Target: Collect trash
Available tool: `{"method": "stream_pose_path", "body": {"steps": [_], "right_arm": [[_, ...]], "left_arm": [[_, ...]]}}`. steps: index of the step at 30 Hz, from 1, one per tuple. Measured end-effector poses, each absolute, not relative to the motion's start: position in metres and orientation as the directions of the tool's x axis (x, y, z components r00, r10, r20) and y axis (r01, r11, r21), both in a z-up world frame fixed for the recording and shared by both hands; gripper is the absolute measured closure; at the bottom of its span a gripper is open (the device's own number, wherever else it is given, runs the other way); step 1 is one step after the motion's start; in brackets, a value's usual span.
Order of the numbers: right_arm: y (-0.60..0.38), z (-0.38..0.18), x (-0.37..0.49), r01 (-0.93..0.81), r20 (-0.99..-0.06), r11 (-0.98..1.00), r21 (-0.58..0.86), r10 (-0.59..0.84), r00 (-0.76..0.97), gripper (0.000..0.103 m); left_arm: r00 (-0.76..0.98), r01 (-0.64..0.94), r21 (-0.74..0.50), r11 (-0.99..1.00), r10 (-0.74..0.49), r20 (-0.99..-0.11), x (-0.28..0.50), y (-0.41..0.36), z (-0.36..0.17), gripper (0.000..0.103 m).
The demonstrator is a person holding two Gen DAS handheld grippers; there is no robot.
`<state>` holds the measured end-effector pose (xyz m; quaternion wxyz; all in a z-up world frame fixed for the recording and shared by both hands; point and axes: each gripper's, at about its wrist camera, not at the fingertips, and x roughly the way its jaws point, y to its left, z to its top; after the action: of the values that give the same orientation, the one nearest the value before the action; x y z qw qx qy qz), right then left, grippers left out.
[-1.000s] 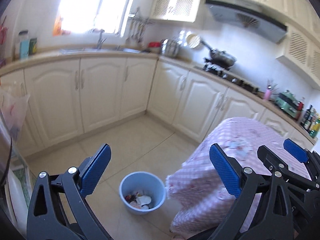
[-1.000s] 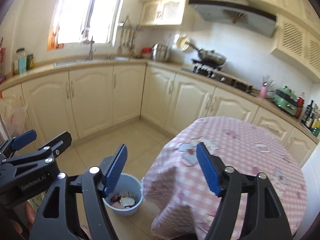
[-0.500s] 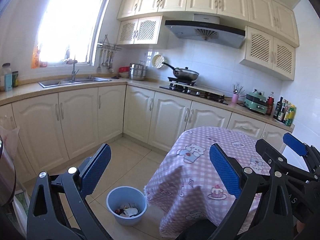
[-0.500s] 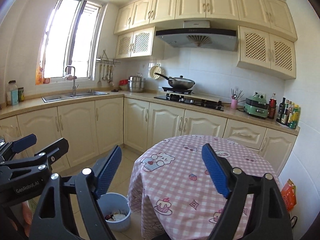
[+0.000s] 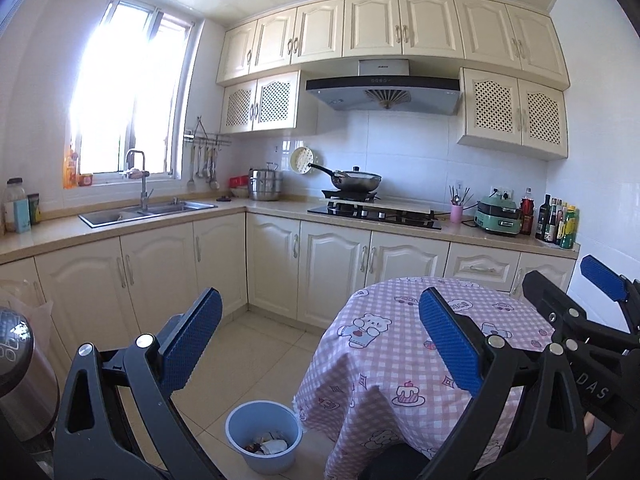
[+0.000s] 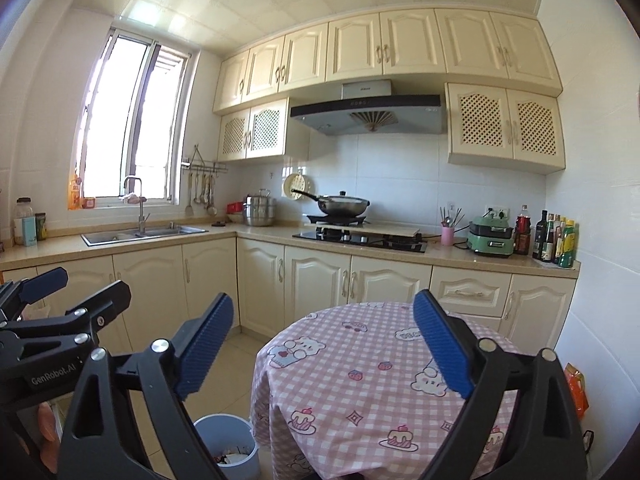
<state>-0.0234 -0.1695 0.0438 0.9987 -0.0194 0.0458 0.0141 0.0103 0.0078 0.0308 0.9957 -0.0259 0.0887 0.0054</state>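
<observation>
Beside the pink-checked table (image 5: 404,360), blue trash bucket (image 5: 240,438) on tiled floor (image 5: 256,356)

A sunlit kitchen: a bright window (image 5: 128,92) stands over a steel sink (image 5: 148,212) set in the beige bench (image 5: 460,232), with cream cabinets (image 5: 400,28) above and below along two white-tiled walls. A range hood (image 5: 384,94) hangs over the black hob (image 5: 376,213), where a wok (image 5: 354,180) sits. On the pale tiled floor (image 5: 256,356) stands a round table under a pink checked cloth (image 6: 360,392).
</observation>
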Motion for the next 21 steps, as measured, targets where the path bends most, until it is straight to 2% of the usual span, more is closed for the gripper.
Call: {"method": "stream_pose_path", "body": {"steps": [8,21], "right_arm": [[-0.182,0.046,-0.036,-0.014,-0.064,1.0,-0.026,0.012,0.998,0.012],[-0.185,0.042,-0.035,-0.01,-0.072,1.0,-0.022,0.008,0.997,0.012]], "left_arm": [[0.991,-0.019,-0.01,1.0,0.017,-0.136,-0.002,-0.001,0.037,0.007],[0.991,-0.015,0.006,1.0,0.016,-0.136,-0.004,-0.007,0.033,0.007]]}}
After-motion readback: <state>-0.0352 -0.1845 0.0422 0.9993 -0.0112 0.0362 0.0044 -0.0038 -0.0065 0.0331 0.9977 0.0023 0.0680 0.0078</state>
